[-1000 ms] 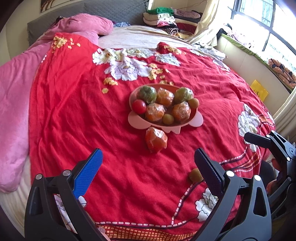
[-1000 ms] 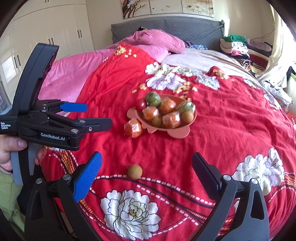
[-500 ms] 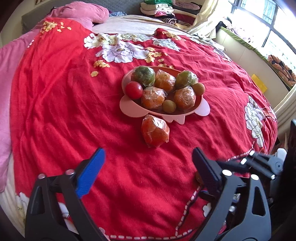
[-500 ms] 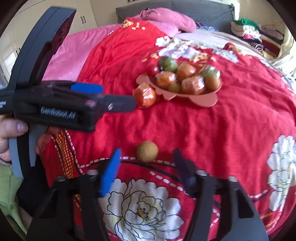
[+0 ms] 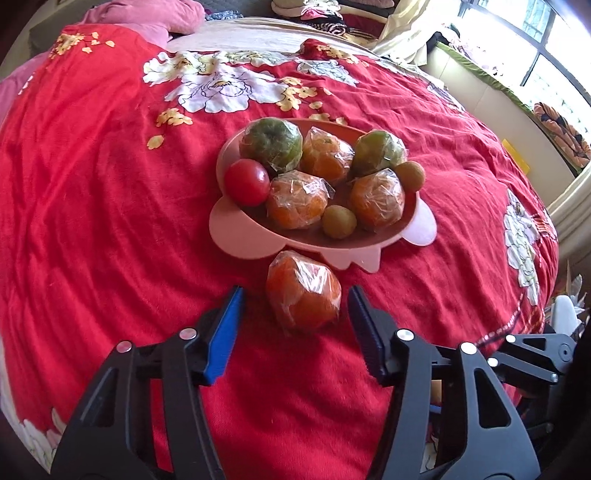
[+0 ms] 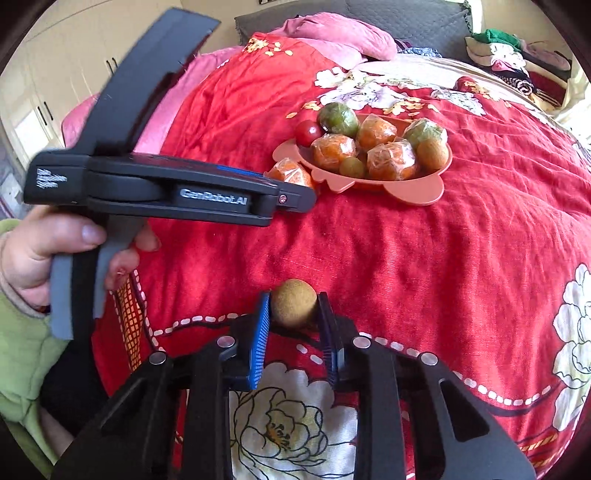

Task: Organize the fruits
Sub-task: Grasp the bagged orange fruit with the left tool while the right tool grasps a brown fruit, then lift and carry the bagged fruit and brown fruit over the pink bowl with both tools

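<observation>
A pink plate (image 5: pixel 236 236) on the red bedspread holds wrapped oranges, two wrapped green fruits, a red tomato (image 5: pixel 246 181) and small brown fruits. A plastic-wrapped orange (image 5: pixel 303 291) lies on the spread just in front of the plate. My left gripper (image 5: pixel 295 314) is open, with a finger on each side of this orange. In the right wrist view my right gripper (image 6: pixel 293 314) is shut on a small brown round fruit (image 6: pixel 293 302) resting on the spread. The plate (image 6: pixel 421 195) lies farther back there.
The red floral bedspread (image 5: pixel 92 192) covers the bed. Pink pillows (image 6: pixel 332 33) and a grey headboard are at the far end. Folded clothes (image 6: pixel 517 55) lie at the far right. The left gripper's body (image 6: pixel 166 188) and a hand cross the right wrist view.
My left gripper moved forward and narrowed until its fingers flank the loose wrapped orange. My right gripper moved down to the small brown fruit and shut on it.
</observation>
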Available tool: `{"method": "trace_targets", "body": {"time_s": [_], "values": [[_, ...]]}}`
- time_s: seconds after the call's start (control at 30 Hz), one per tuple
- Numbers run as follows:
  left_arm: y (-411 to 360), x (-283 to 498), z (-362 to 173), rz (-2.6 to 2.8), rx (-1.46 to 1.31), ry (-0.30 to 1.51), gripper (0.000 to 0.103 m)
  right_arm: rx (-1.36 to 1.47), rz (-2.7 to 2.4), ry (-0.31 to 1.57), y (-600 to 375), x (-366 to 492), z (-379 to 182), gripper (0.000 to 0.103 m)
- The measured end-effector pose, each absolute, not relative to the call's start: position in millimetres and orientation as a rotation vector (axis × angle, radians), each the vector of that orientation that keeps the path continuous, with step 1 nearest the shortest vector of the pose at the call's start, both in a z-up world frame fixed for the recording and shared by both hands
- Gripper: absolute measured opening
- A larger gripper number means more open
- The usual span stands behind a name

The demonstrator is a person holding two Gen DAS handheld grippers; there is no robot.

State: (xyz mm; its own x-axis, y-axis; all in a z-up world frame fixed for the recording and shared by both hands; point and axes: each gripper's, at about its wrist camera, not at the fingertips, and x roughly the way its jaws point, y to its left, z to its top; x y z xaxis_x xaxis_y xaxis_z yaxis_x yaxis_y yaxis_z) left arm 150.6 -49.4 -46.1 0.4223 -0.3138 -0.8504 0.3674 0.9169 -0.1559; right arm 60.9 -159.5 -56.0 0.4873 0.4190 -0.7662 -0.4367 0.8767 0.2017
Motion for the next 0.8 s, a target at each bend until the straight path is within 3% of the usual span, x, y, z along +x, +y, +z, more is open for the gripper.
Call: {"method": "trace_targets", "body": {"time_s": [0.23,0.8], "values": [[-56,158,-49,-0.426,0.075,1.047,0.032,0.006,0.498,0.908,-172,61,-48,0.024],[-55,136,-5,-0.465,0.076,0.988,0.031,0.068,0.467,0.846,-199,65,-19,0.024]]}}
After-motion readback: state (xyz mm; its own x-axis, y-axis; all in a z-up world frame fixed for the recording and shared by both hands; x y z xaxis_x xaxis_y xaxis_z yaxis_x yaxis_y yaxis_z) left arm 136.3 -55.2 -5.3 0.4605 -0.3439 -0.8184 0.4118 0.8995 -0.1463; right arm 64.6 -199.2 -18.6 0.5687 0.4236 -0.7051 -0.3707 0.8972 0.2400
